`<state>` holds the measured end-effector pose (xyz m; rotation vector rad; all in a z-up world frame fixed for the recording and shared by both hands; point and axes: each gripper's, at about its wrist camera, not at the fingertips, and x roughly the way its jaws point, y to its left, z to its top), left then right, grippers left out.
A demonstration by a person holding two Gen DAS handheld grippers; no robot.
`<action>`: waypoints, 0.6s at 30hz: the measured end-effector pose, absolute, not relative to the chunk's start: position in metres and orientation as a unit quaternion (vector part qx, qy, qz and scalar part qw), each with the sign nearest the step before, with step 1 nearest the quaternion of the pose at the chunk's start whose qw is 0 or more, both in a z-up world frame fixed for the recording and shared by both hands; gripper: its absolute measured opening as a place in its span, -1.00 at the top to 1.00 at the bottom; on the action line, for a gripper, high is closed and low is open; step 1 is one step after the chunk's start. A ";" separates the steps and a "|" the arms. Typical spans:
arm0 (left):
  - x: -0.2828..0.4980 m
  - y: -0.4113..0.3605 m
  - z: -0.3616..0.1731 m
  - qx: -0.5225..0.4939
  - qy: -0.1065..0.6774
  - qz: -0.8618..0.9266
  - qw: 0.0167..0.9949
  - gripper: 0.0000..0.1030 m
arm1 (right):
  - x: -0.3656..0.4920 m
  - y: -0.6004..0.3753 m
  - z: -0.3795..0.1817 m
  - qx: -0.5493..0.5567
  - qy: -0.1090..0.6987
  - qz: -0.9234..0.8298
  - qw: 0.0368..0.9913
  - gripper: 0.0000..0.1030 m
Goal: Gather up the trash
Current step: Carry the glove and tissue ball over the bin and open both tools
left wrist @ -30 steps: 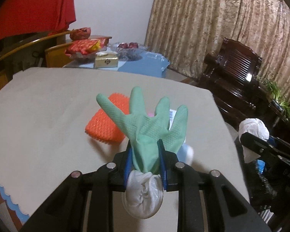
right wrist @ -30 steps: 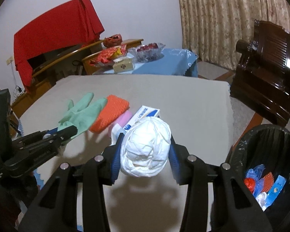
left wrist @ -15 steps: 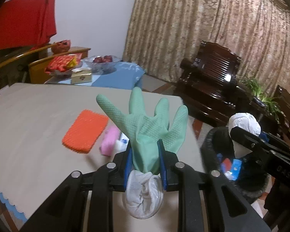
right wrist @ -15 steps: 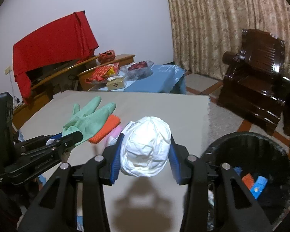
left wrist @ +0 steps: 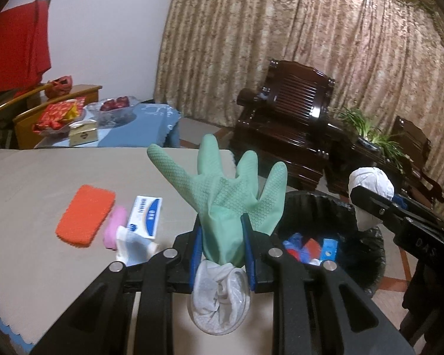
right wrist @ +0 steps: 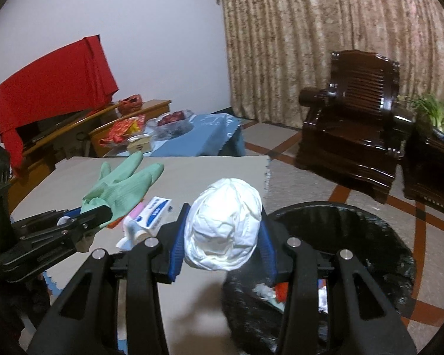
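Fingers of left gripper (left wrist: 222,247) pinch green glove (left wrist: 226,195); right gripper (right wrist: 220,241) pinches white wad (right wrist: 223,227), both near black bin (right wrist: 370,222). Bin holds scraps, perhaps wrappers. Beside bin, on worktop (left wrist: 29,183): orange sponge (left wrist: 85,216), pink item (left wrist: 114,226), box (left wrist: 145,216).

Both grippers are clamped right now. The left gripper (left wrist: 222,242) has its blue-padded black fingers (left wrist: 196,251) squeezed onto the cuff of a green textured rubber glove (left wrist: 225,198), which sticks upright out of the jaws. The right gripper (right wrist: 222,236) sits just off to its right, blue-padded fingers (right wrist: 177,245) pinching a crumpled white paper ball (right wrist: 223,227) from both sides, held level and pointing forward.
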<state>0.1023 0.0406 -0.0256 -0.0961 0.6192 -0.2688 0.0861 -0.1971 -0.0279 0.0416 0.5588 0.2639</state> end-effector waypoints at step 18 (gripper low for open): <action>0.119 -0.061 -0.037 -0.003 0.317 -0.231 0.920 0.53 | 0.061 -0.302 -0.050 0.044 0.283 0.004 0.958 0.20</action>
